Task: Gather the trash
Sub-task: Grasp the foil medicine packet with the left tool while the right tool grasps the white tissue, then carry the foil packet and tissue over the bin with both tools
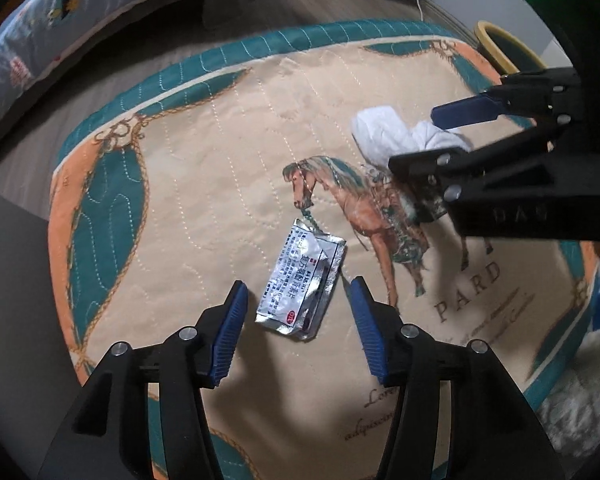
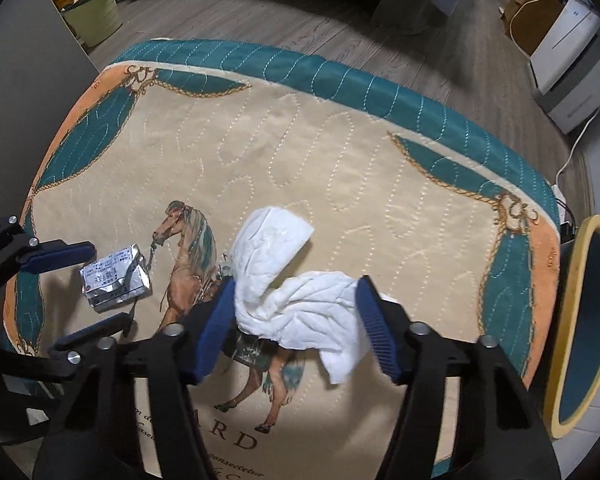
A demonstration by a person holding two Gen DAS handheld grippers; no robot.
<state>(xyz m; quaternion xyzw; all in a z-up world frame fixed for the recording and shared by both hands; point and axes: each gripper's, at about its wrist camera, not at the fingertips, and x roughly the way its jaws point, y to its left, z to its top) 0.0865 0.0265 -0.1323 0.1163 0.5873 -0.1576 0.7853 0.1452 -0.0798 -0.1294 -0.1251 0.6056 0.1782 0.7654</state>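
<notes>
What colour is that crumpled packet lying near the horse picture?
Shiny silver foil with dark printed text and a small red mark: the packet shows best in the left wrist view.

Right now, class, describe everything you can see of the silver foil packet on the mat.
The foil packet is a flat, crinkled silver sachet with printed text and a red mark near one corner. One end looks torn open. It lies on the quilted mat, below the horse's head, between the left gripper fingers, which stand open and apart from it.

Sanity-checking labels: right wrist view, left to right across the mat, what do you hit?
left gripper → foil packet → horse print → white tissue, between the open right gripper fingers → yellow-rimmed bin off the mat's right edge.
</notes>
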